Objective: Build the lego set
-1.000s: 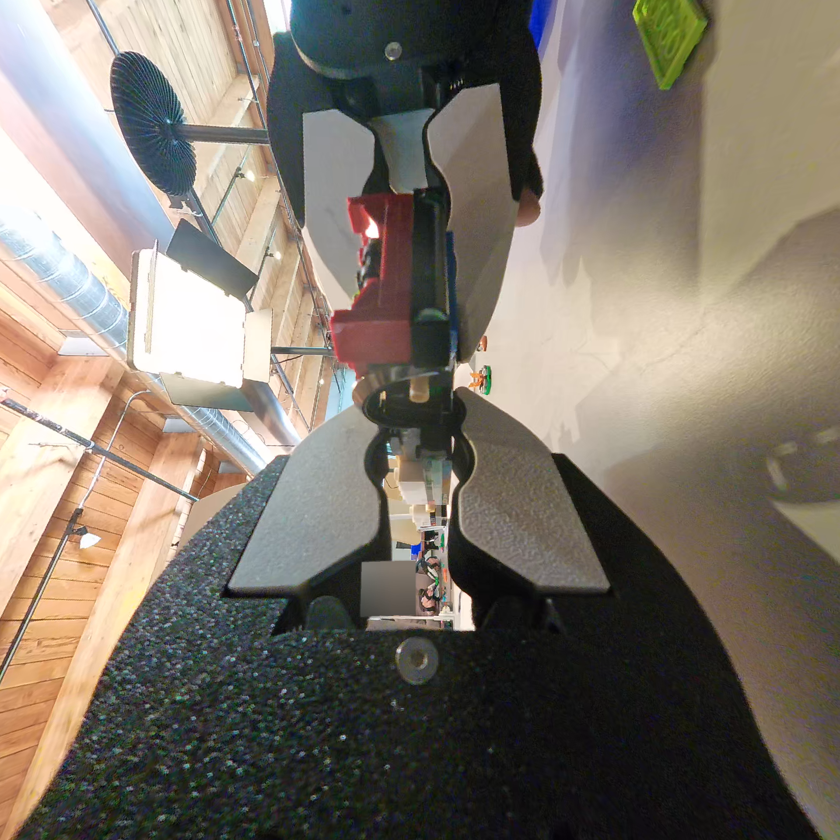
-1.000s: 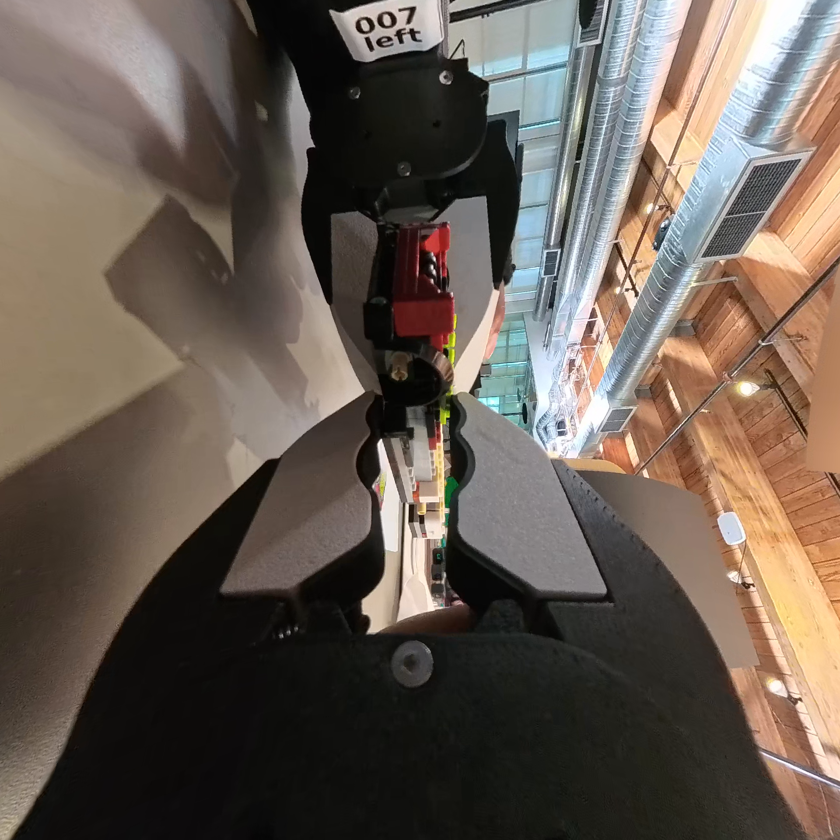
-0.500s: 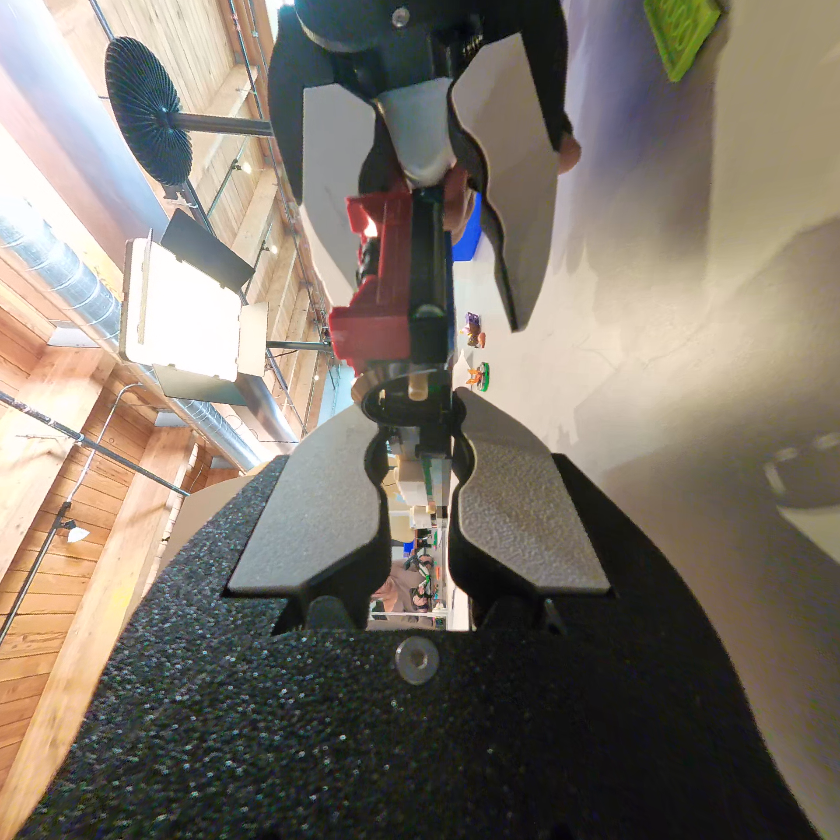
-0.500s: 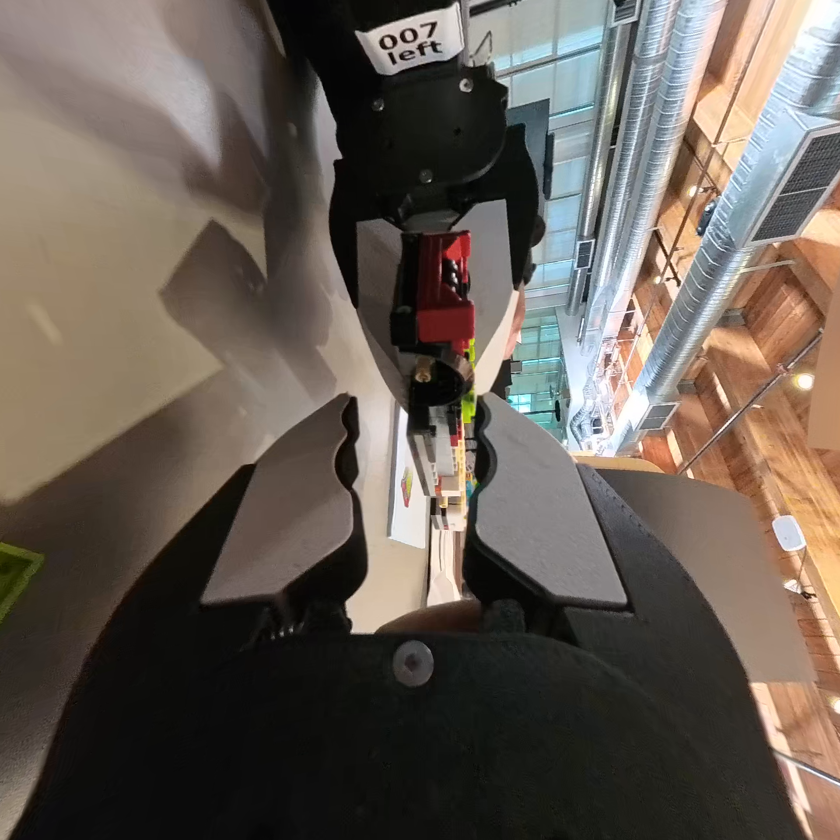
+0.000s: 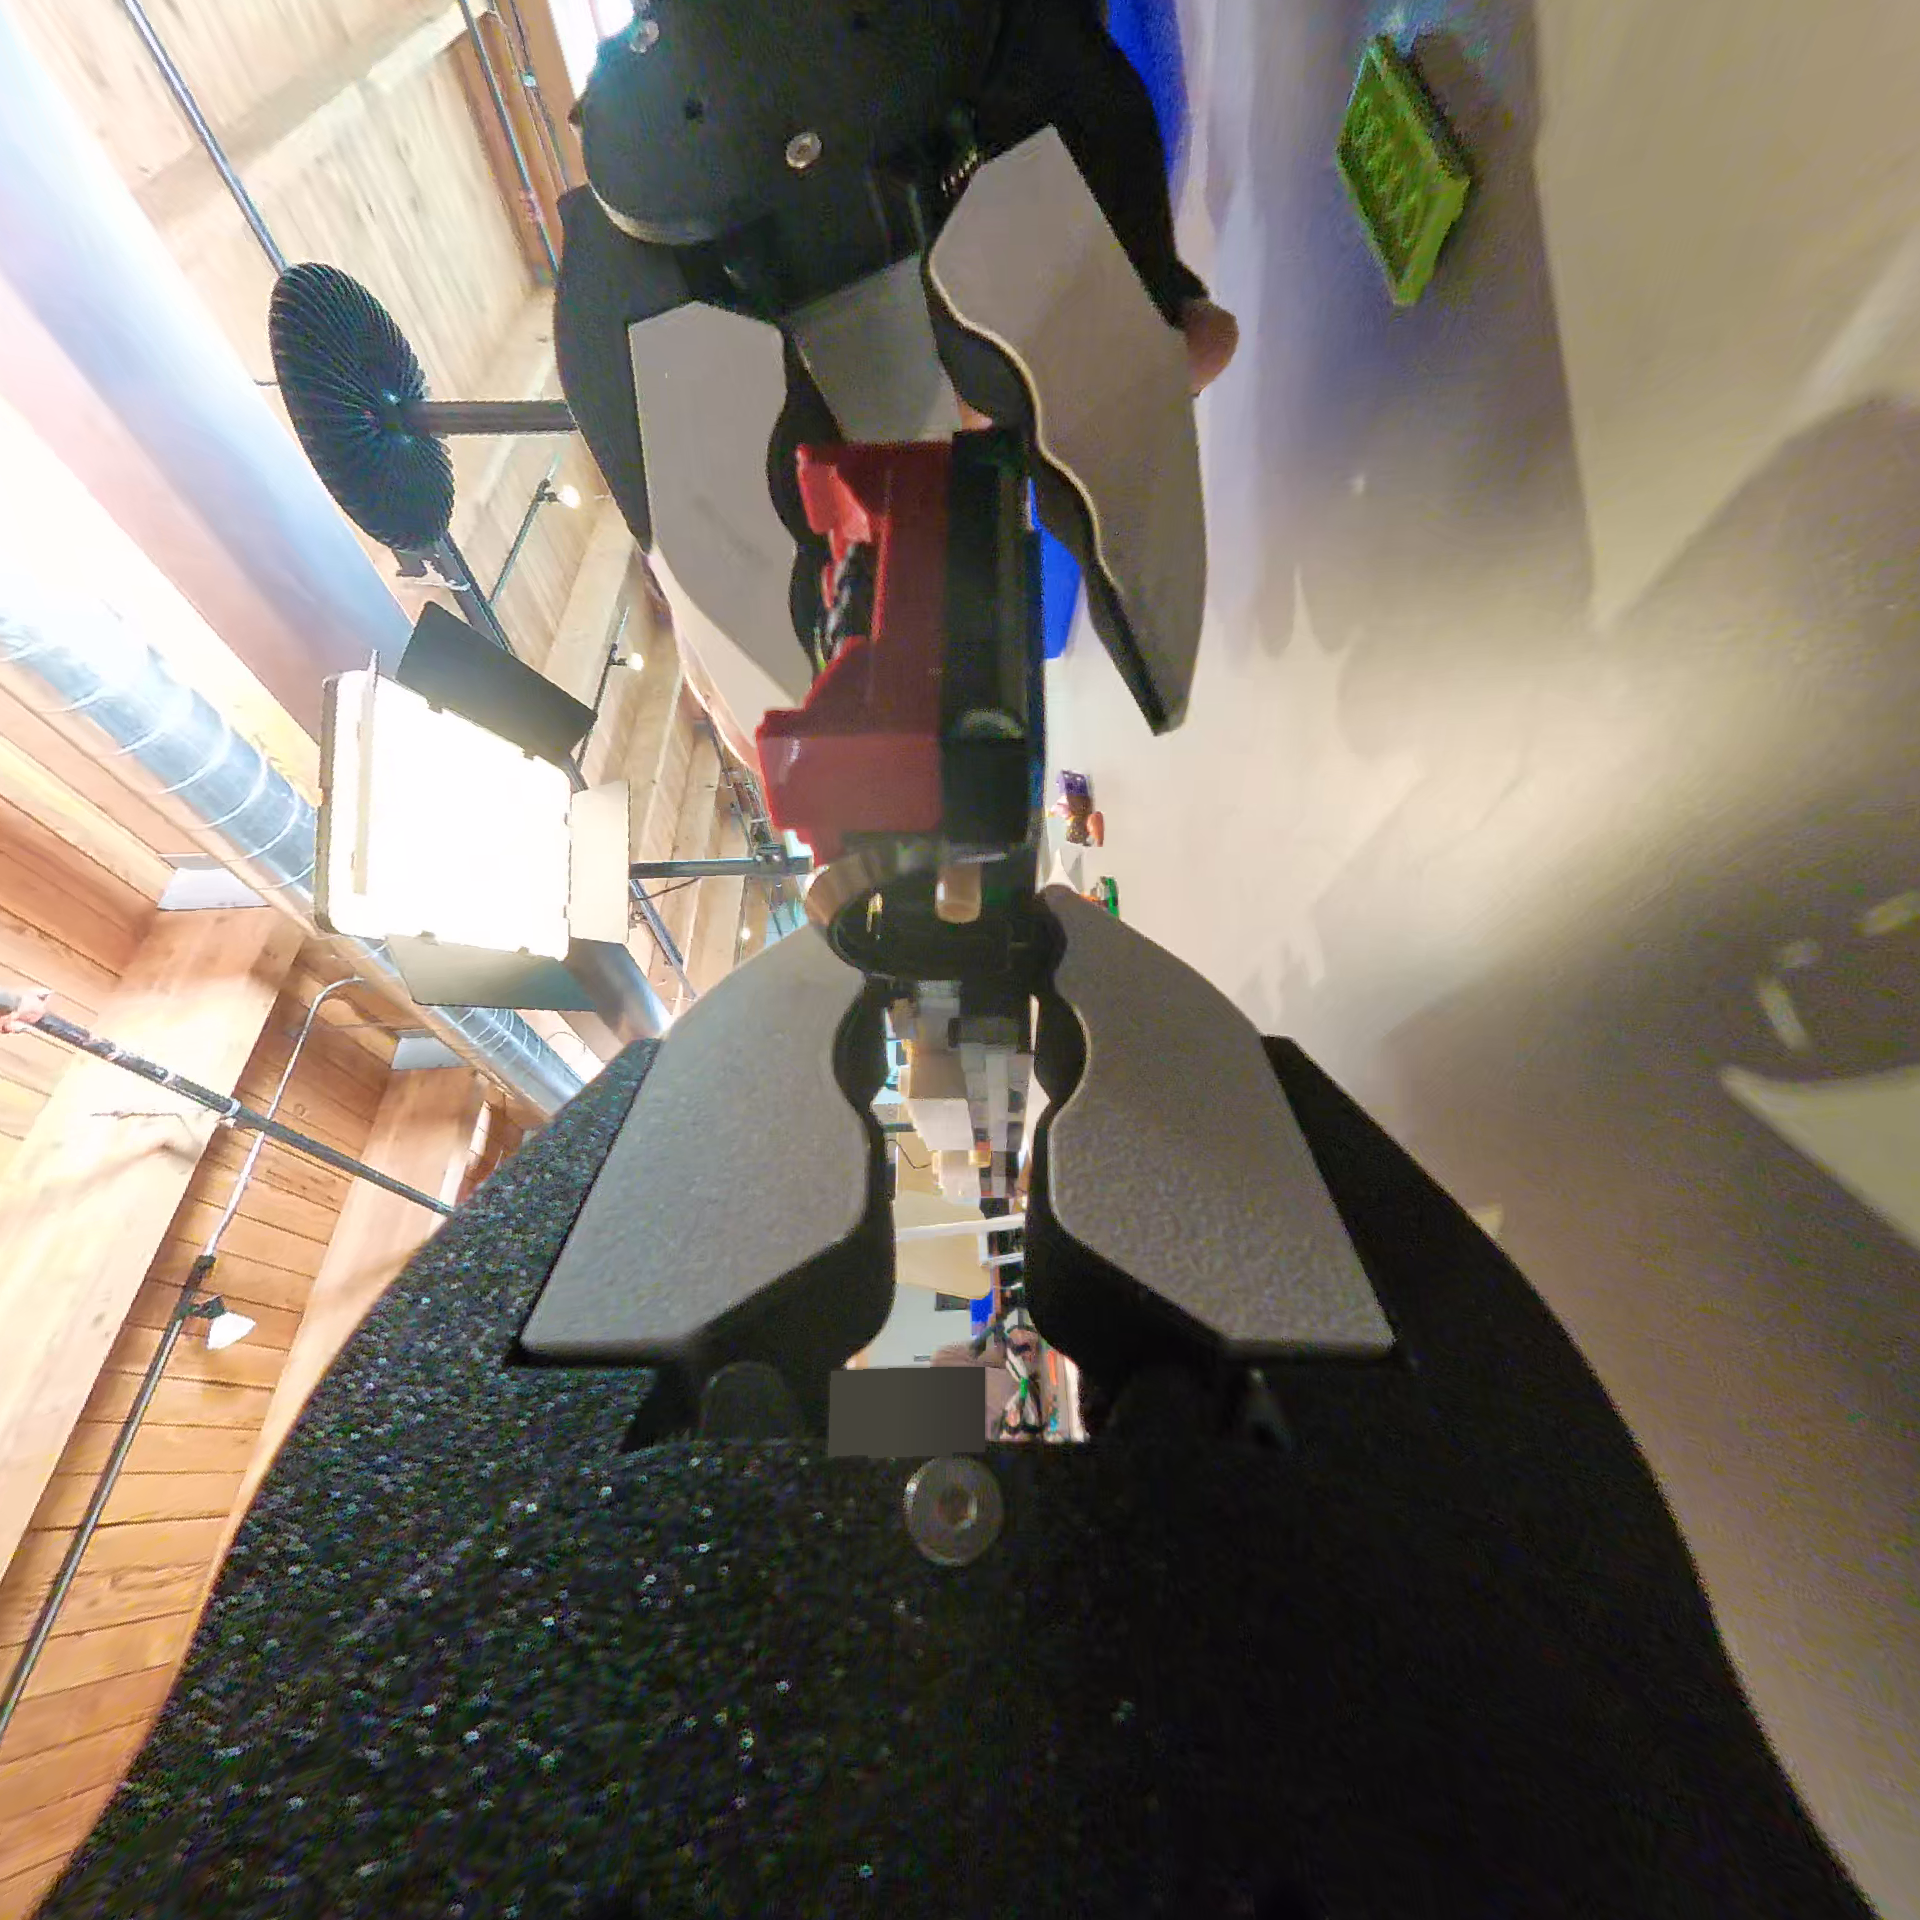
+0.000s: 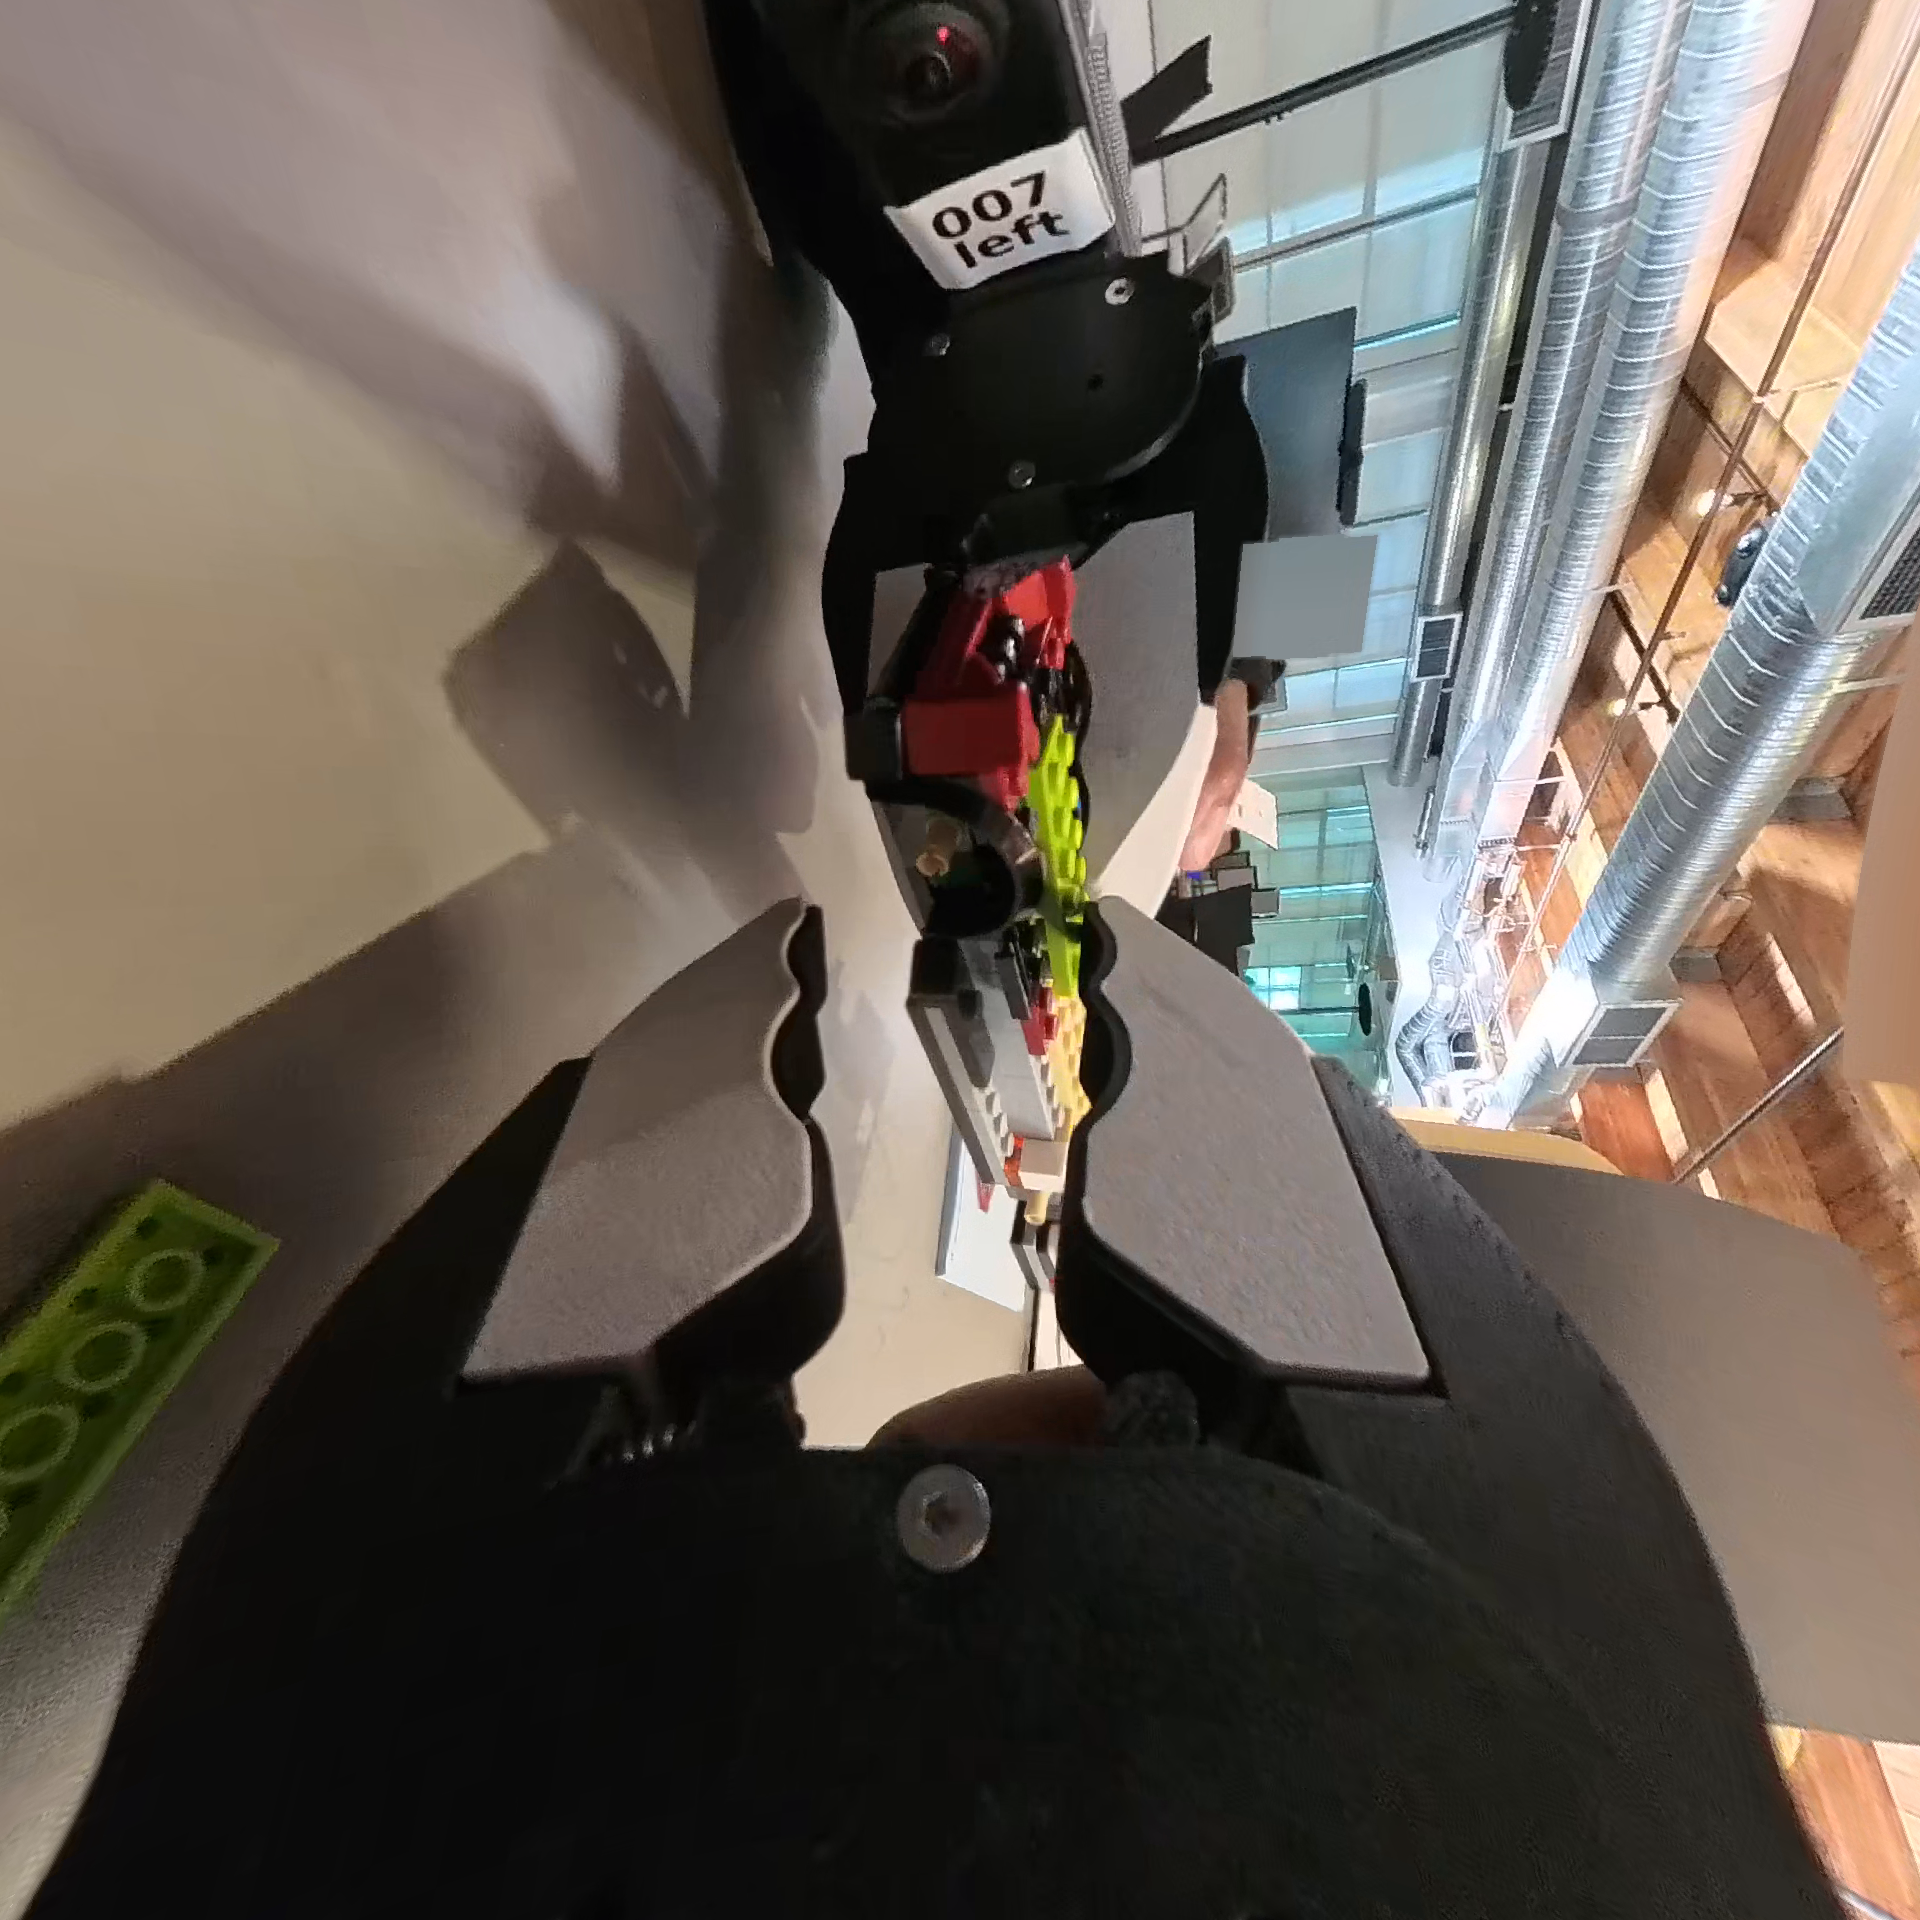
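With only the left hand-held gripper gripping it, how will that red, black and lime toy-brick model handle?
The red, black and lime toy-brick model looks rigid but made of many pieces, so probably prone to popping apart. The left hand-held gripper clamps one end; the long rest likely levers. The right hand-held gripper stands open around it.

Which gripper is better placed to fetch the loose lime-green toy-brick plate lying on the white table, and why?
Probably right. The right gripper stands open, one pad clear of the red, black and lime brick model, and the lime-green plate lies beside it. The left gripper is clamped on that model.
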Action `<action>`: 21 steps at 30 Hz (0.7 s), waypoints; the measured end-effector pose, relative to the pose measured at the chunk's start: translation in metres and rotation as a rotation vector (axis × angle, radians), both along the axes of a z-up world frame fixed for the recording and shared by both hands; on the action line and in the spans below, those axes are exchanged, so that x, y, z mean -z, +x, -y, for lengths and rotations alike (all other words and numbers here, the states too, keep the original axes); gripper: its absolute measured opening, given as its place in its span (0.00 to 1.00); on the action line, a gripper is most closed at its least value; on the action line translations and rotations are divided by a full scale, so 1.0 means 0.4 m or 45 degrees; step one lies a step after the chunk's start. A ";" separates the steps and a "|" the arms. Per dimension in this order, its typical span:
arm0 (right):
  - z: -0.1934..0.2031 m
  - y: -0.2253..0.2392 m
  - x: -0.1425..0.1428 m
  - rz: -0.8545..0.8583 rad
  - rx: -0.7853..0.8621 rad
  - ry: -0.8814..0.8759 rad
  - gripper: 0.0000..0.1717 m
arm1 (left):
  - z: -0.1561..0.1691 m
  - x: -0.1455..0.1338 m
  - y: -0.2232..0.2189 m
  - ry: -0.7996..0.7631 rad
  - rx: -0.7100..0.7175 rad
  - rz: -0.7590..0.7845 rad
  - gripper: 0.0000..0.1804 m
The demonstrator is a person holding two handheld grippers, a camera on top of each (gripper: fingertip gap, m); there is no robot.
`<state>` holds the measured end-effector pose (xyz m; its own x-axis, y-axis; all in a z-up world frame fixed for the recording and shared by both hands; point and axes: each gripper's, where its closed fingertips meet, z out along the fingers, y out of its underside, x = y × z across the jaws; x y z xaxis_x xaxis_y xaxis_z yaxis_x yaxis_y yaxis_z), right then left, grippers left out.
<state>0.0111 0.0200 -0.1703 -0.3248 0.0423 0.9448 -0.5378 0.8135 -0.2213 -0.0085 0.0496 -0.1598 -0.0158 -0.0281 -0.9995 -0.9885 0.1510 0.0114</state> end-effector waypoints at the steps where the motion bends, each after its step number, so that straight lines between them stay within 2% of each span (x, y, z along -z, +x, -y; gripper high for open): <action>1: 0.000 0.002 -0.001 0.000 -0.005 0.004 0.27 | 0.001 -0.001 0.001 0.003 0.004 0.000 0.13; 8: 0.002 0.003 -0.007 -0.010 -0.005 0.004 0.27 | 0.003 -0.007 0.002 0.017 0.008 0.006 0.13; 16: 0.011 0.010 -0.024 -0.046 -0.006 -0.013 0.33 | 0.006 -0.020 -0.013 0.035 -0.014 0.039 0.13; 21: 0.040 0.025 -0.044 -0.107 -0.047 -0.035 0.32 | 0.008 -0.025 -0.011 0.042 -0.010 0.050 0.13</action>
